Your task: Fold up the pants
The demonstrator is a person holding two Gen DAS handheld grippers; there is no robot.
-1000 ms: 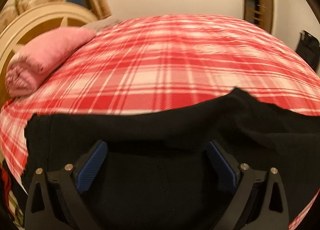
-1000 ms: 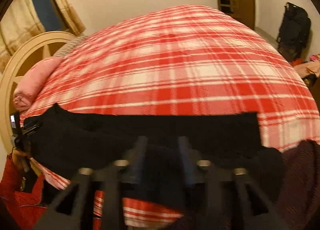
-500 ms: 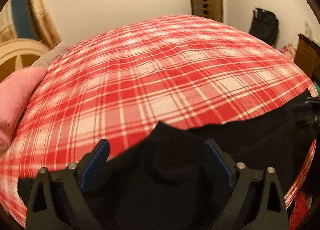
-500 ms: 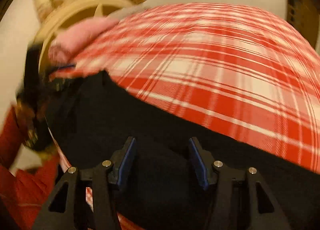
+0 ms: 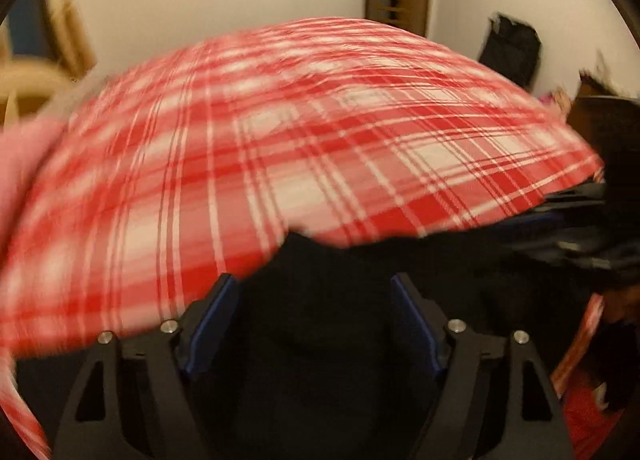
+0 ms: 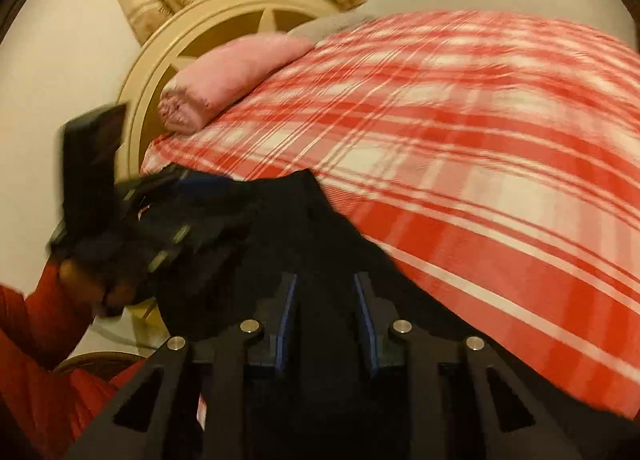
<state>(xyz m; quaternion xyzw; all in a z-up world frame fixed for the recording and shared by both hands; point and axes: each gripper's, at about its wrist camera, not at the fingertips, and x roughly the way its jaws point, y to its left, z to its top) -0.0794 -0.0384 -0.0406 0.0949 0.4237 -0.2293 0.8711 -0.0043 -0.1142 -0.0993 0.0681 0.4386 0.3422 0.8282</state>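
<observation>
**Soft black pants, gripped at the near bed edge**

We have the black pants bunched on the near edge of the plaid bed. Left gripper is spread wide around cloth; right gripper looks narrowed onto a fold. We judge the pants limp, light and prone to sagging: take hems or waistband.

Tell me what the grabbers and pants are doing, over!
Left gripper open, black pants bunched between its fingers. Right gripper partly closed over pants, grip unclear. Pants on plaid bed; nothing blocking.
</observation>
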